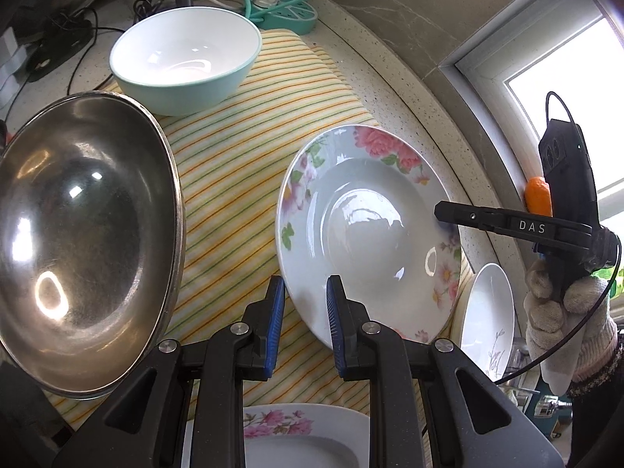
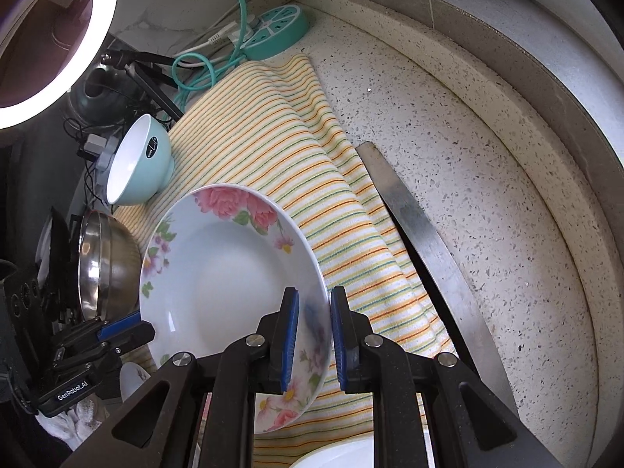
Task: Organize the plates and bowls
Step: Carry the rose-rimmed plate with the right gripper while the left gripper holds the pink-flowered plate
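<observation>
A deep floral plate (image 1: 358,234) (image 2: 218,273) hangs tilted over the striped cloth (image 1: 234,156). My right gripper (image 2: 315,296) is shut on its near rim; in the left wrist view its black finger (image 1: 440,212) reaches the plate's right rim from a gloved hand (image 1: 553,304). My left gripper (image 1: 304,284) has the opposite rim between its blue pads, held narrow; in the right wrist view the left gripper (image 2: 146,323) has one finger behind the rim and one in front. On the cloth stand a steel bowl (image 1: 85,241) (image 2: 105,265) and a teal bowl (image 1: 183,58) (image 2: 140,163).
A second floral plate (image 1: 304,436) lies under my left gripper. A white dish (image 1: 487,312) stands to the right. A teal power strip (image 2: 273,31) with cables lies at the back. A metal strip (image 2: 413,226) edges the cloth beside the speckled counter (image 2: 468,156). A ring light (image 2: 58,39) glows far left.
</observation>
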Available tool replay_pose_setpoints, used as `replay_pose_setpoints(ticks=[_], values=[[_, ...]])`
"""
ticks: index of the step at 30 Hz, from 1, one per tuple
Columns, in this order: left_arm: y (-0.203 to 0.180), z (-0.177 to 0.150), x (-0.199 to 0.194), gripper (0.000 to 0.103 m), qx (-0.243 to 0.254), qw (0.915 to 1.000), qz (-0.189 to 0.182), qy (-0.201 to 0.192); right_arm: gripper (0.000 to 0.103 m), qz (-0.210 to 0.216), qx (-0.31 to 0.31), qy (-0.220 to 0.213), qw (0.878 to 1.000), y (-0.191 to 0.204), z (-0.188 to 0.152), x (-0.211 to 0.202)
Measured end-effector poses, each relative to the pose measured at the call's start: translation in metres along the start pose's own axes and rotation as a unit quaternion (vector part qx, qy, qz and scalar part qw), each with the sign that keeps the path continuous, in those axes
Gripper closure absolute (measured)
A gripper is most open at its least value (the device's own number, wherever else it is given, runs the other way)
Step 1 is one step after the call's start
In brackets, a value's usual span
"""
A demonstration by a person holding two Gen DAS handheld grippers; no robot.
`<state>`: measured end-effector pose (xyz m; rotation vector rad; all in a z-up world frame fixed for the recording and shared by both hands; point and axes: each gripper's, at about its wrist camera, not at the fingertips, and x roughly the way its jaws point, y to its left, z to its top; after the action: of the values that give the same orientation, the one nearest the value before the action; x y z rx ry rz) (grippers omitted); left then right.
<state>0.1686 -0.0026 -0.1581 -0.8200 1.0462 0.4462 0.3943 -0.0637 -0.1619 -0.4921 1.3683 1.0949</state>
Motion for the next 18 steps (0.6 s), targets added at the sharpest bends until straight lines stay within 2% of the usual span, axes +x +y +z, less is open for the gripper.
replay_pose_setpoints(ticks=[7,11,14,18], values=[[0.0035,0.0001,0.0054,0.085,0.000,1.0000,-0.005,0.004,0.092,0.002,0.002,-0.001,1.000,-0.0034,-0.0053,-0.0015],[0.0053,-0.0019,0.0050,0.092,-0.003,1.0000,-0.001,-0.003,0.092,0.002,-0.002,-0.004,1.000,-0.0037,-0.0057,-0.0009],[0.0082,-0.0029,0.0070,0.092,-0.010,0.9999,-0.007,0.002,0.092,0.005,-0.003,-0.002,1.000,-0.0047,-0.0052,-0.0006],[0.0031,-0.0052,0.0083,0.092,-0.002,1.0000,0.004,-0.004,0.092,0.004,-0.007,0.002,1.000,-0.0038,-0.0037,0.0000]])
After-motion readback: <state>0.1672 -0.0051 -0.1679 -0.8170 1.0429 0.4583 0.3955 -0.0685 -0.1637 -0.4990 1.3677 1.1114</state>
